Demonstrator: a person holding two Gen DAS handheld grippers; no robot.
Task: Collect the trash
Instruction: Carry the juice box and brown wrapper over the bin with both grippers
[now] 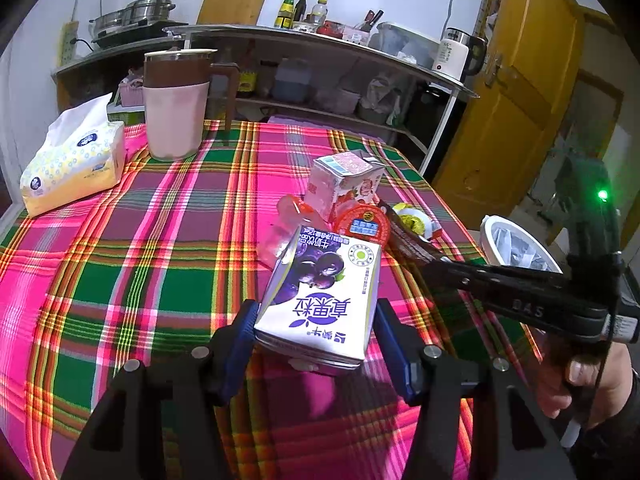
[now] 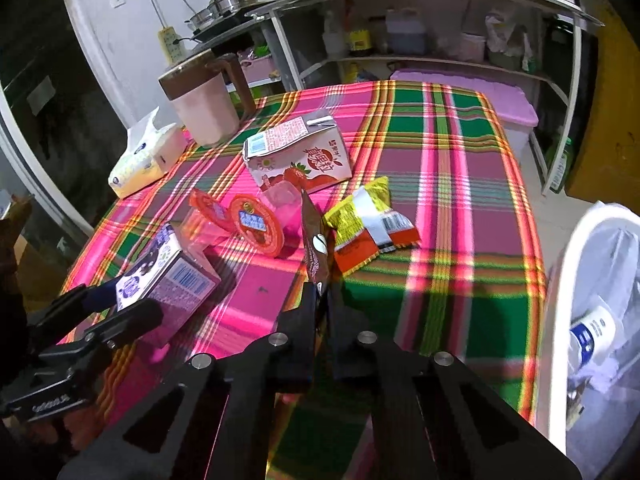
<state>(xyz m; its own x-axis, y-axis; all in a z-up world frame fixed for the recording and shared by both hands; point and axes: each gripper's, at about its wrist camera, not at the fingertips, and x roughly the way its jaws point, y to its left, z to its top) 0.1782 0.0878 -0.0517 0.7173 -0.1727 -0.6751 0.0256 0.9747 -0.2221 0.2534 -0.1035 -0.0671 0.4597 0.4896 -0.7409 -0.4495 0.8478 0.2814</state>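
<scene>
A table draped in a pink-and-green plaid cloth (image 1: 140, 240) is strewn with trash. The purple milk carton (image 1: 320, 296) is clamped between the blue pads of the left gripper (image 1: 316, 344), its near end lifted. A brown wrapper (image 2: 316, 248) is pinched in the tightly closed right gripper (image 2: 322, 300) — beside a yellow-and-red snack wrapper (image 2: 368, 220), near the white bin (image 2: 576, 248).
</scene>
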